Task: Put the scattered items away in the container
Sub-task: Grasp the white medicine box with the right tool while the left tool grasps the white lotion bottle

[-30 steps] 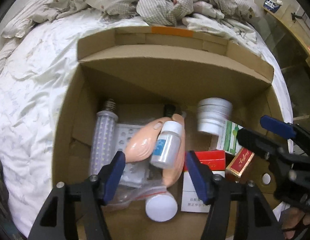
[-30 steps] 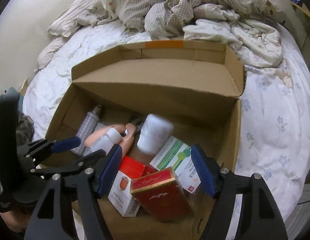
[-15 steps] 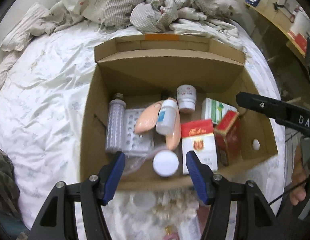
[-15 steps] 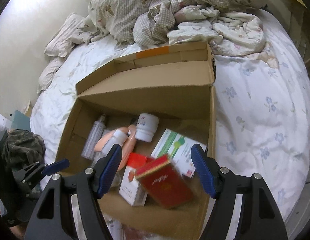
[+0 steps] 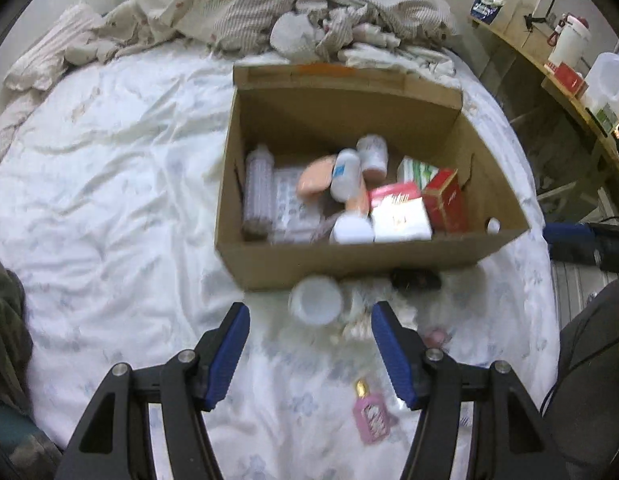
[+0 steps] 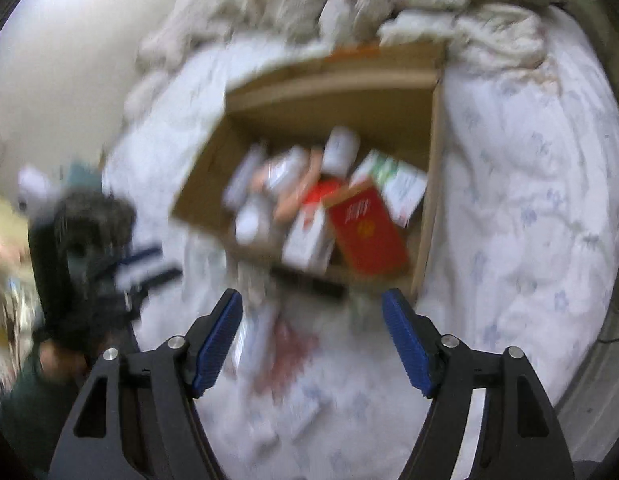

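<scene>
Cardboard box [image 5: 369, 264]: frame centre on the bed [image 5: 109, 200], now farther off than a second ago.
Left claw [image 5: 309, 354]: spread, empty, pulled back.
White jar [image 5: 315, 300], pink bottle [image 5: 371, 416]: lower centre, still outside.
Right claw [image 6: 311, 340]: just widened, empty.

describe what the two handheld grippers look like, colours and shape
Both match: the left gripper and right gripper have black angular arms with triangular cut-outs and silver round bolts, ending in ribbed blue pads. No cables or markings show on either.
</scene>
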A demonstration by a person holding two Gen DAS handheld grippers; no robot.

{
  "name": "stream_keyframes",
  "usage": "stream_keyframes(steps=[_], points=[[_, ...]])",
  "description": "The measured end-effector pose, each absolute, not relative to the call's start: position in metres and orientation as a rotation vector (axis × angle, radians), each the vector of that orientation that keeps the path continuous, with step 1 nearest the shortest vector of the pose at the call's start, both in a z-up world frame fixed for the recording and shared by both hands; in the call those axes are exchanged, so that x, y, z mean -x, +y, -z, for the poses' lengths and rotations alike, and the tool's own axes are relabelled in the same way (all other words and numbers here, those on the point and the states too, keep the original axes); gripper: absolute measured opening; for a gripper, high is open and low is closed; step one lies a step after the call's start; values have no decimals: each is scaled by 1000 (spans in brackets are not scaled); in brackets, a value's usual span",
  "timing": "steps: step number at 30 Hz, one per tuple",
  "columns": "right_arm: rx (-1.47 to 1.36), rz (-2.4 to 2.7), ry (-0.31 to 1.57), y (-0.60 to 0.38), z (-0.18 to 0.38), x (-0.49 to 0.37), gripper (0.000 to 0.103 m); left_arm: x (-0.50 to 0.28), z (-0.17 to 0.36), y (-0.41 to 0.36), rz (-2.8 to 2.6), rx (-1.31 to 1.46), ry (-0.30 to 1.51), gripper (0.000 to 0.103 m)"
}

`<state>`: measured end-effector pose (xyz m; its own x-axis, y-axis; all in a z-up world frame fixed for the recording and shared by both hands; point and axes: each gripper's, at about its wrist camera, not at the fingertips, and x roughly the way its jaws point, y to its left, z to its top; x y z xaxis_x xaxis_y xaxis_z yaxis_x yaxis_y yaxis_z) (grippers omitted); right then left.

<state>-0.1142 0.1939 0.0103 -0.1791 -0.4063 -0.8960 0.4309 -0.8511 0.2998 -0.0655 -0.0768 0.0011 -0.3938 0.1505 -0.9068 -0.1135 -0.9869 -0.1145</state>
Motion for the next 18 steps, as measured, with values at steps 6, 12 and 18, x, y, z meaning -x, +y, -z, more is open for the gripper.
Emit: stream_keyframes(steps=[6, 12, 18], points=[[-1669, 1736, 483, 148, 42, 66, 79, 54, 44, -87, -2435, 1708, -95, 64], [-1559, 1468, 957, 110, 92, 13, 82, 49, 63, -89, -2347, 1749, -176, 64], [-1594, 1419, 982, 108, 118, 15, 82, 44, 62, -77, -2272, 1712, -197, 64]])
